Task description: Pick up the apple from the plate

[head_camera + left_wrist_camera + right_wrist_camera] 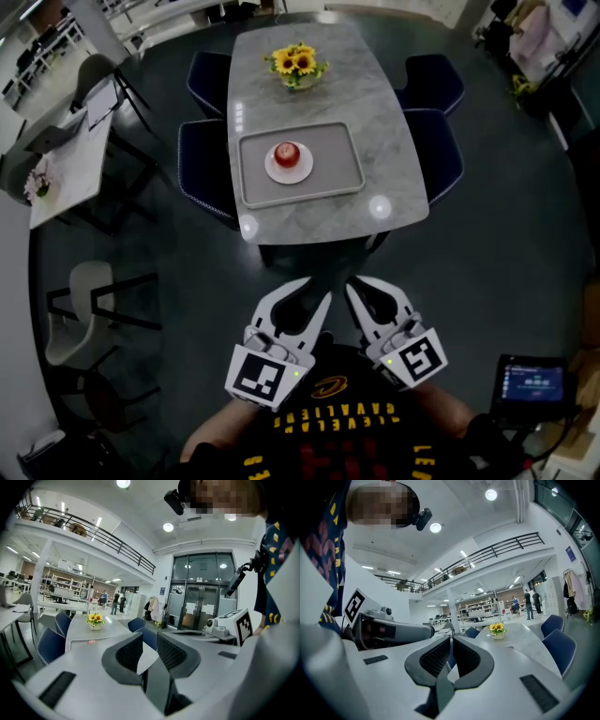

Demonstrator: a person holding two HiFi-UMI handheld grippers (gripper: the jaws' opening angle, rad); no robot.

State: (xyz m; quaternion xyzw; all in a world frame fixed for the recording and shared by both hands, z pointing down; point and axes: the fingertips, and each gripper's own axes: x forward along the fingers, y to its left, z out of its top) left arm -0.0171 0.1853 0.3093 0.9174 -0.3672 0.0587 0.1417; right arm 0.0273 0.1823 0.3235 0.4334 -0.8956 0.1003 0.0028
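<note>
A red apple (287, 154) sits on a small white plate (272, 171) in the middle of a grey tray (339, 159) on the grey marble table (375, 112). Both grippers hang well short of the table's near edge, close to my chest. My left gripper (317, 289) and right gripper (360, 283) point toward the table, side by side, jaws shut with nothing in them. In the left gripper view the apple (91, 642) is a small red spot far beyond the left gripper's (150, 639) jaws. The right gripper's (452, 644) pads nearly touch.
A vase of sunflowers (298, 66) stands at the table's far end. Blue chairs (202, 169) flank the table on both sides. A white desk (75, 159) and pale chairs (84, 309) stand at the left. A tablet (532, 382) glows at the lower right. People stand far off in the hall.
</note>
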